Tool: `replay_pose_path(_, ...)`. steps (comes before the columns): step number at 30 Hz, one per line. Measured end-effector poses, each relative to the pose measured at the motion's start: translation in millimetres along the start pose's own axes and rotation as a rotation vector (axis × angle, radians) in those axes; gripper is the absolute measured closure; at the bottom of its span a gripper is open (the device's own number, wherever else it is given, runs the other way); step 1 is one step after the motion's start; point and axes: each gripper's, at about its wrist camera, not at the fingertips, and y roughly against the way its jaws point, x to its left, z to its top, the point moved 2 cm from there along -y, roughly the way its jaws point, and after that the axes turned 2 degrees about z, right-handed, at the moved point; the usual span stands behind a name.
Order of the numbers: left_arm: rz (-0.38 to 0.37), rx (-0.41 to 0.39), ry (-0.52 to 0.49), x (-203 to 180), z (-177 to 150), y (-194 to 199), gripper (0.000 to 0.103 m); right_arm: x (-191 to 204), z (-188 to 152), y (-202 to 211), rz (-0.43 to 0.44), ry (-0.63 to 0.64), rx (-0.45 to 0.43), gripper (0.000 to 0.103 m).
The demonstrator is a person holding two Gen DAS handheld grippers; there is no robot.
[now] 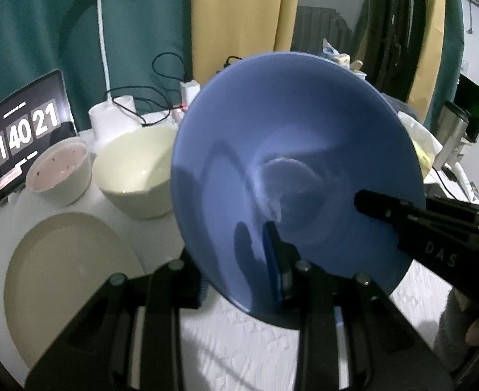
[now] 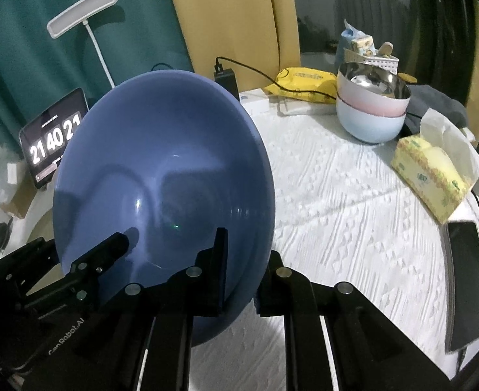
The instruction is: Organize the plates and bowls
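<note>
1. Nearest in the left wrist view: left gripper [image 1: 236,257], jaws clamped on the lower rim of the blue bowl [image 1: 291,176], one finger inside the bowl and the other behind its wall.
2. Nearest in the right wrist view: right gripper [image 2: 242,260], jaws likewise pinched on the near rim of the same blue bowl [image 2: 161,182], one finger against the inner face, the other outside the wall.
3. Held by both grippers at once, tilted steeply with its hollow toward the cameras, lifted clear of the white textured tablecloth [image 2: 353,215].
4. Just left of the bowl, flat on the cloth: beige plate [image 1: 66,277], partly hidden by the left gripper's frame.
5. Beyond the plate: cream bowl [image 1: 135,176] upright, and beside it to the left a smaller white bowl with pink inside [image 1: 60,172], the two close together.
6. Behind those: tablet clock [image 1: 24,137] leaning upright, reading 21 40 21, and a white desk lamp [image 1: 109,110] with cables trailing from its base.
7. On the right side of the table: yellow tissue box [image 2: 431,176], dark phone [image 2: 464,283] at the table edge.
8. Farther back: stacked bowls [image 2: 370,107], steel-lined one uppermost over a pink and a pale blue one; yellow packet [image 2: 301,84] beside them.
9. Farthest: teal and yellow curtains [image 2: 226,16].
</note>
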Motion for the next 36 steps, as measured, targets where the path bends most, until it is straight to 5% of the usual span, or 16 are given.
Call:
replay_pose_path(15, -0.032, 0.024, -0.007, -6, -18, 17, 0.073, 2, -24, 10, -0.016, -0.047, 0.074, 0.083)
replay_pose_path(36, -0.052, 0.031, -0.011, -7, -23, 28, 0.073, -1, -25, 30, -0.040, -0.092, 0.065, 0.069)
